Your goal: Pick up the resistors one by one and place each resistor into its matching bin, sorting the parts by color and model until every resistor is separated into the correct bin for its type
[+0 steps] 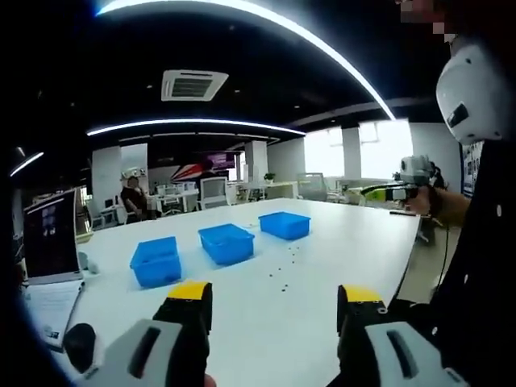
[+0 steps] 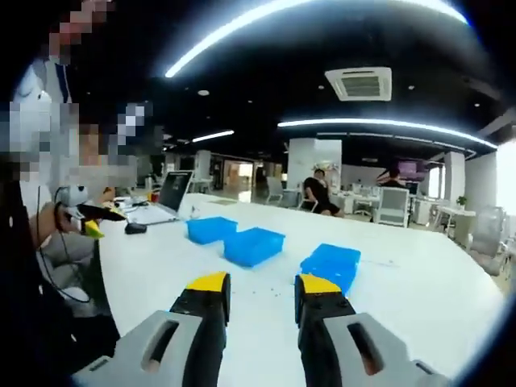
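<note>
Still pre-pick: we hold both grippers, left (image 1: 274, 302) and right (image 2: 260, 292), jaws apart, empty. Next, we reach the tiny dark resistors (image 1: 284, 270) scattered near three blue plastic bins (image 1: 226, 243).

dim room | bright ceiling strip lights (image 1: 242, 10) | window glare (image 1: 379, 149) | fisheye-bent edges | soft focus

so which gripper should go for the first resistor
Probably the left gripper: its open jaws face the scattered resistors on the white table, in front of the blue bins. The right gripper is open too, but looks mainly at bins.
</note>
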`<state>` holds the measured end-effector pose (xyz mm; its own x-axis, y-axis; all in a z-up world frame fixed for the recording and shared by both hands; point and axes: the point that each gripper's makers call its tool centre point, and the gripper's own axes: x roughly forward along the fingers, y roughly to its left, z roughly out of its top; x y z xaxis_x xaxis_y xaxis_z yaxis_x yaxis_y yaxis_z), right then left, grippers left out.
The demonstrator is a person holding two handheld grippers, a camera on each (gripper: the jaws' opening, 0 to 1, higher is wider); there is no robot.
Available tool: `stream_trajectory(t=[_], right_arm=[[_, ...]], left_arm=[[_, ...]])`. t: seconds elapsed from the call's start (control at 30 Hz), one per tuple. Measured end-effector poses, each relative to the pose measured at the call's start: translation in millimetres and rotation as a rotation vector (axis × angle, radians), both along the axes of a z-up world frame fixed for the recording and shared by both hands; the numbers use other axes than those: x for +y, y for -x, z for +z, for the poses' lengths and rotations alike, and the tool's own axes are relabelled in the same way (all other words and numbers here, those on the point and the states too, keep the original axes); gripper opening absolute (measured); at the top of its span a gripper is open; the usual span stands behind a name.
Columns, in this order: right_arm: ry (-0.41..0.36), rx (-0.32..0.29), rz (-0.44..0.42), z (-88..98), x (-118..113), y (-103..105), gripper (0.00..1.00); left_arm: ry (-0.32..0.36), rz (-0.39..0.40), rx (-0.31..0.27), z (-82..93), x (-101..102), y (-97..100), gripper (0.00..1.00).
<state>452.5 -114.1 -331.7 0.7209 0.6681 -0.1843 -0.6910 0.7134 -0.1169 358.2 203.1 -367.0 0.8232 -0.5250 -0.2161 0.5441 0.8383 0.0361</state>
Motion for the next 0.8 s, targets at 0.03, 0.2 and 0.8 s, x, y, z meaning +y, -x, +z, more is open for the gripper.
stream_trajectory(t=[0.03, 0.2, 0.8], right_arm=[[0.021, 0.008, 0.021, -1.0, 4, -1, 0.33], [0.094, 0.030, 0.148, 5.0, 34, -5, 0.33], [0.519, 0.116, 0.518, -38.8, 106, -48, 0.31]], left_arm=[[0.000, -0.001, 0.005, -1.7, 0, 1.4, 0.64], [-0.002, 0.003, 0.023, -6.2, 3, 6.9, 0.64], [-0.048, -0.007, 0.081, -22.1, 9, 23.8, 0.65]])
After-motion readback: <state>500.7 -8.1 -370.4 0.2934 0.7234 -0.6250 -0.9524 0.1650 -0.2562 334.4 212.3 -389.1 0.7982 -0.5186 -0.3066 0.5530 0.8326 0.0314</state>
